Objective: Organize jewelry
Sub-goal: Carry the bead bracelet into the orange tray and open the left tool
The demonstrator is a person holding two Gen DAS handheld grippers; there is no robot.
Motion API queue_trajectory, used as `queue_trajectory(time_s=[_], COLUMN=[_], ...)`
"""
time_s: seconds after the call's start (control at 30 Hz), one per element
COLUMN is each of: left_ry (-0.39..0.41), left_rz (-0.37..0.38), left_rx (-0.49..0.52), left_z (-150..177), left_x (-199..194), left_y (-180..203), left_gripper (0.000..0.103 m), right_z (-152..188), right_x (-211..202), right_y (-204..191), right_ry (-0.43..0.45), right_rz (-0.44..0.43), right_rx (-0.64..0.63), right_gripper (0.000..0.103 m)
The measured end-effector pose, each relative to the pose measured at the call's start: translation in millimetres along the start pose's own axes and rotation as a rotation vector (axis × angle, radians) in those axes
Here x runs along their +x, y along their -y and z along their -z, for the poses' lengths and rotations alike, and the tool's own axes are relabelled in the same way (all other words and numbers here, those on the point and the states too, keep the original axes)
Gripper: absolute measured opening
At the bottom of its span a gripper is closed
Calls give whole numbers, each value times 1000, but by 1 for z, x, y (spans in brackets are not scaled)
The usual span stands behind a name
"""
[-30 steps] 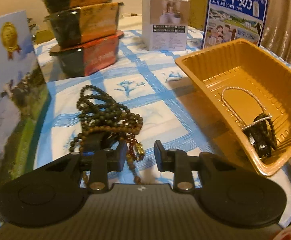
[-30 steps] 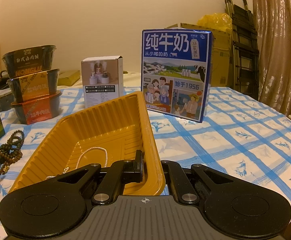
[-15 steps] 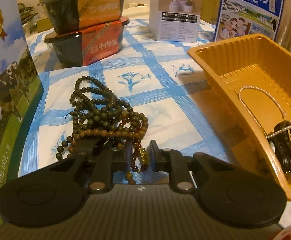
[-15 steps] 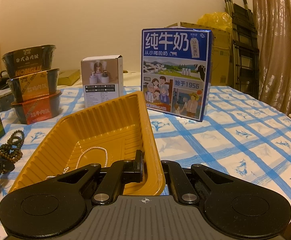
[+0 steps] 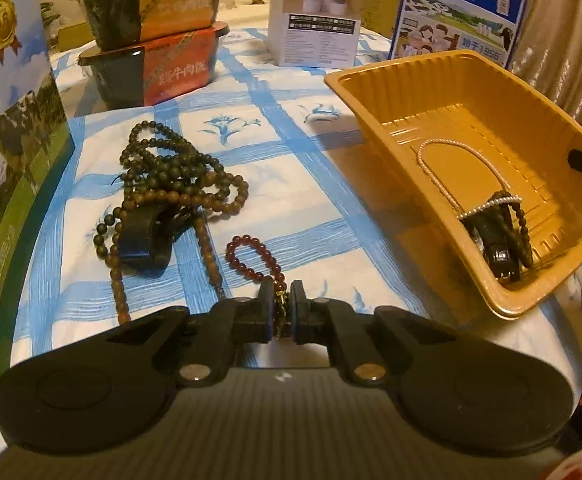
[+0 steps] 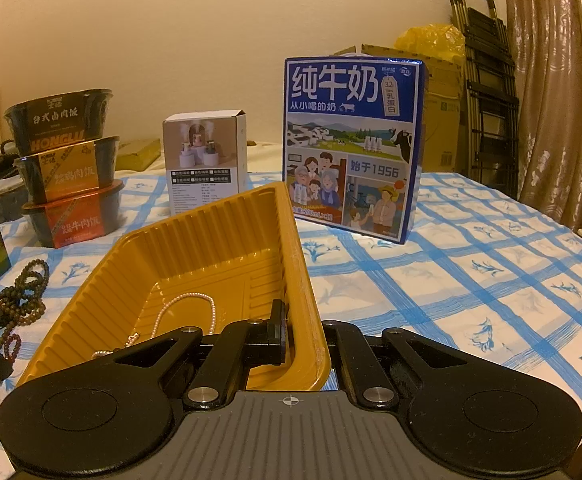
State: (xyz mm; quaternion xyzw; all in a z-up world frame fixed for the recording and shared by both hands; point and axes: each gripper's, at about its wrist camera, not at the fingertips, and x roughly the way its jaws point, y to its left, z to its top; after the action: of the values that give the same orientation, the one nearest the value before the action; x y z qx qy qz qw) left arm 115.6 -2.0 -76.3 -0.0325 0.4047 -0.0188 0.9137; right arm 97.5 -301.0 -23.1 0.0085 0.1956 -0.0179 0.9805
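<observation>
Okay, my readout:
Left gripper (image 5: 281, 300): I have it pinched on the red bead bracelet (image 5: 253, 258), loop lying on the tablecloth (image 5: 291, 184).
Right gripper (image 6: 301, 330): clamped on the yellow tray (image 6: 211, 248) near-corner rim.
Bead pile (image 5: 171, 184): left of bracelet, apart.
Tray: pearl necklace (image 5: 451, 168) inside.
Open room: bare cloth between pile and tray edge.

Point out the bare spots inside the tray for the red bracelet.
The gold tray's far half, beyond the pearl necklace, is bare. Its near corner is crowded by the dark bead bundle. The right gripper clamps the near wall.
</observation>
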Motion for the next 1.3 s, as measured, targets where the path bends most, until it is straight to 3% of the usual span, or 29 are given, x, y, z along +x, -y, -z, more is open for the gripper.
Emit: queue_trajectory(time_s=[0.5,0.87,1.3], left_ry=[44,189,219], left_rz=[7,157,250], left_rx=[31,44,79], left_z=[-13,-50,-84], left_x=[-10,-56,-39], left_y=[7,32,70], left_gripper=[4,4,4], right_z=[2,2,1], right_x=[0,0,0], right_y=[-2,-2,-4], right_ry=[3,4,3], right_rz=[-2,-3,-4], right_rx=[-3,-5,-4], right_gripper=[5,5,5])
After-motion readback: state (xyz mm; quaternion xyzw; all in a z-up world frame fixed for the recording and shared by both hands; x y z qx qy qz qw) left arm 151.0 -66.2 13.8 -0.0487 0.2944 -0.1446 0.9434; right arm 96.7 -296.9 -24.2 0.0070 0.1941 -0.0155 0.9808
